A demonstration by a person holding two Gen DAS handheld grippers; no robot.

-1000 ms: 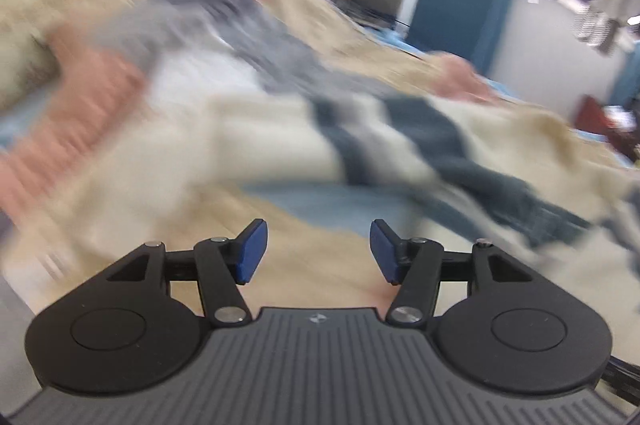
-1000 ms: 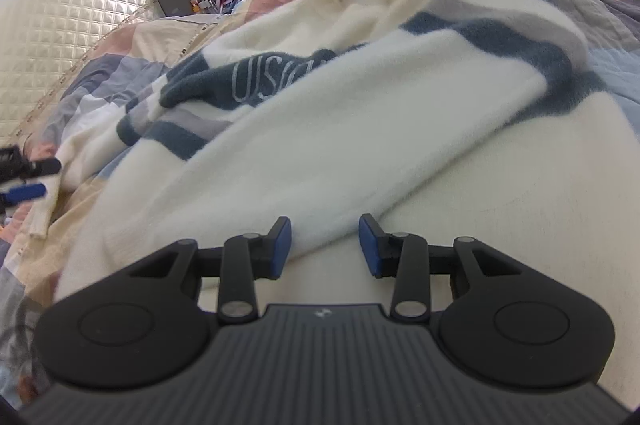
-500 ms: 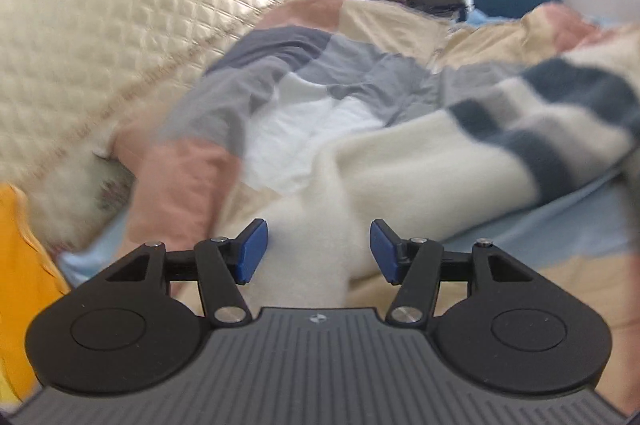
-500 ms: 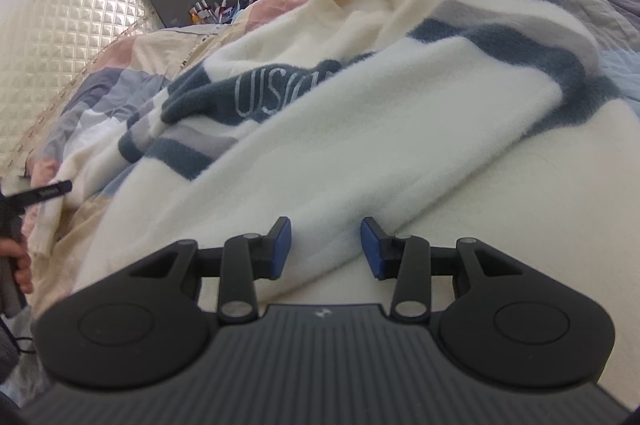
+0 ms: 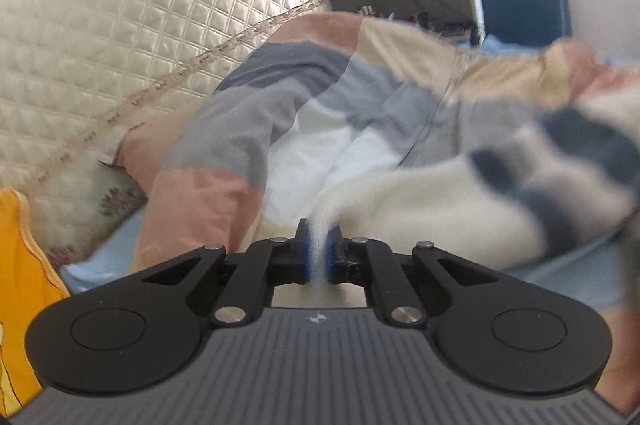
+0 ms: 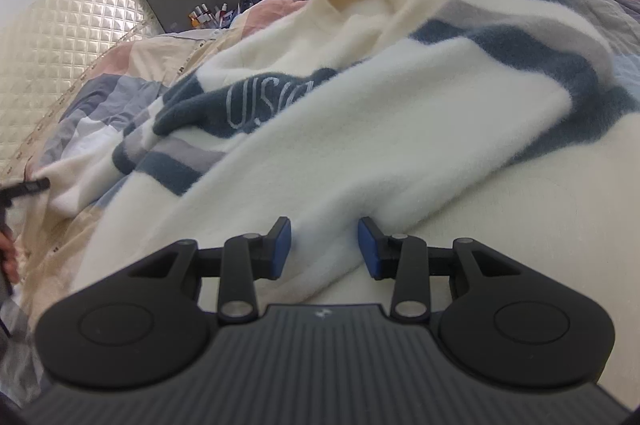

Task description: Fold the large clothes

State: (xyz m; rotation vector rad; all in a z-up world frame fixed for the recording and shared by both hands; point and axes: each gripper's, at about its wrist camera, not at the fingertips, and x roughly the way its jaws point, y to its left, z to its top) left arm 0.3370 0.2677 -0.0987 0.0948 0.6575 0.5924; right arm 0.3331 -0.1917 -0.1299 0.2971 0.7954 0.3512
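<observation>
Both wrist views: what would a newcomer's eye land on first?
The cream sweater with navy stripes, sprawled over the patchwork quilt and filling the right view. Next, the left tool shut on a sweater end at the bottom of its view, while the right tool stands open around a fold.

My left gripper (image 5: 319,250) is squeezed tight, its two blue pads pinching a thin bit of the sweater (image 5: 420,201) between them. My right gripper (image 6: 324,245) points down at a slant with its blue pads partly apart. Soft sweater cloth lies between them, but the pads do not press it. My hand (image 6: 9,257) shows at the left edge.
</observation>
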